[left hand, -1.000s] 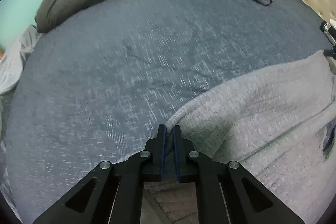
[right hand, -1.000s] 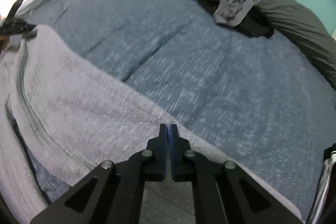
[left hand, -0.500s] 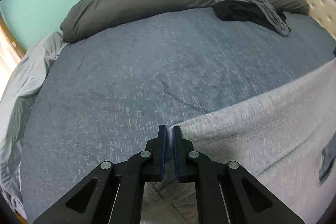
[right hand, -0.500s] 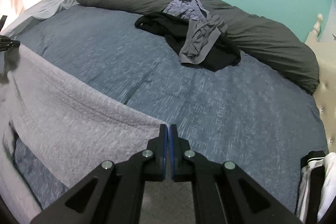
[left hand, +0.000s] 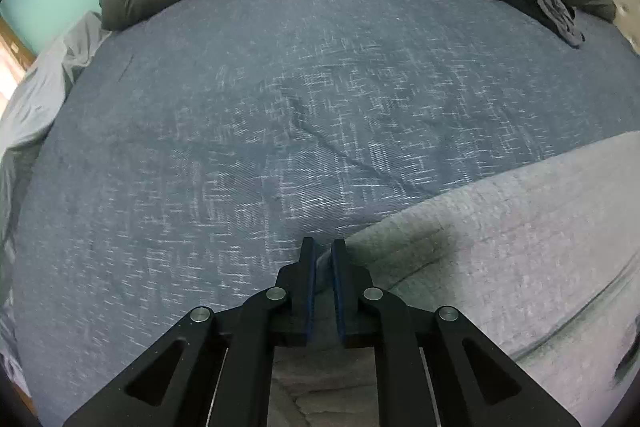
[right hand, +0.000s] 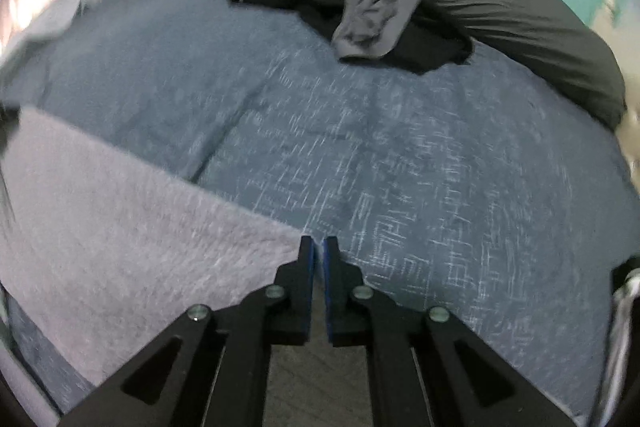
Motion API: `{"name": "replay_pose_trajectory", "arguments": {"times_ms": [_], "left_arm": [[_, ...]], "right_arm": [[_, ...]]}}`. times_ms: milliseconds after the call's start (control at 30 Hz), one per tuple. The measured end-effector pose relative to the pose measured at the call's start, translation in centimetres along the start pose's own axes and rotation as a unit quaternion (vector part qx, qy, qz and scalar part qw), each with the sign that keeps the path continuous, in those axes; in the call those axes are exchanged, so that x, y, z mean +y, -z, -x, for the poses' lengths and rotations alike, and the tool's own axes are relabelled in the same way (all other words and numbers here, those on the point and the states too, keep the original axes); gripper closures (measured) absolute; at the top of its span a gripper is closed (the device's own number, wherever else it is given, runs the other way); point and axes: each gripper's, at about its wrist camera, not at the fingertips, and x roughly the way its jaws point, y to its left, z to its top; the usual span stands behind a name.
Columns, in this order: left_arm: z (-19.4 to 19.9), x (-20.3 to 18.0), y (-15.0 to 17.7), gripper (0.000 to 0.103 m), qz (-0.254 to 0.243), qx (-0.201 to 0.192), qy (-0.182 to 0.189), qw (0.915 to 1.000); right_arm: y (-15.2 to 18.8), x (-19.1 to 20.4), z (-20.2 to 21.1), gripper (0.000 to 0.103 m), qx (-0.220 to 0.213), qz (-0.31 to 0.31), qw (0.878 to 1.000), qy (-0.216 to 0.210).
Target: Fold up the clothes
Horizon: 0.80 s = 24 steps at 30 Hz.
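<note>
1. Gripping one corner of the grey garment (left hand: 500, 247), the left gripper (left hand: 323, 259) has its jaws narrowed to a thin gap with cloth pinched between them.
2. Pinching the opposite corner, the right gripper (right hand: 319, 255) has its jaws nearly closed on the fabric edge.
3. Between the two grippers the garment's top edge runs as its long axis, and the cloth drapes over the near part of the blue bedspread (left hand: 260, 107).
4. Near the dark bolster pillow (right hand: 520, 19), a pile of dark clothes (right hand: 372, 11) lies well apart from the garment.
</note>
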Motion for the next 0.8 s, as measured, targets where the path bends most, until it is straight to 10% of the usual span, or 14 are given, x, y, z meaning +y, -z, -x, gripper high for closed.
{"name": "replay_pose_trajectory", "arguments": {"times_ms": [200,800], "left_arm": [[1.9,2.2,0.4,0.072,0.051,-0.020,0.011,0.9985],[5.5,-5.7,4.2,0.066,-0.028,-0.013,0.044,0.9985]], "right_arm": [[2.5,-6.4,5.8,0.068,-0.039,-0.100,0.994,0.013],[19.7,-18.8,13.5,0.044,0.031,-0.308,0.939,0.150]]}}
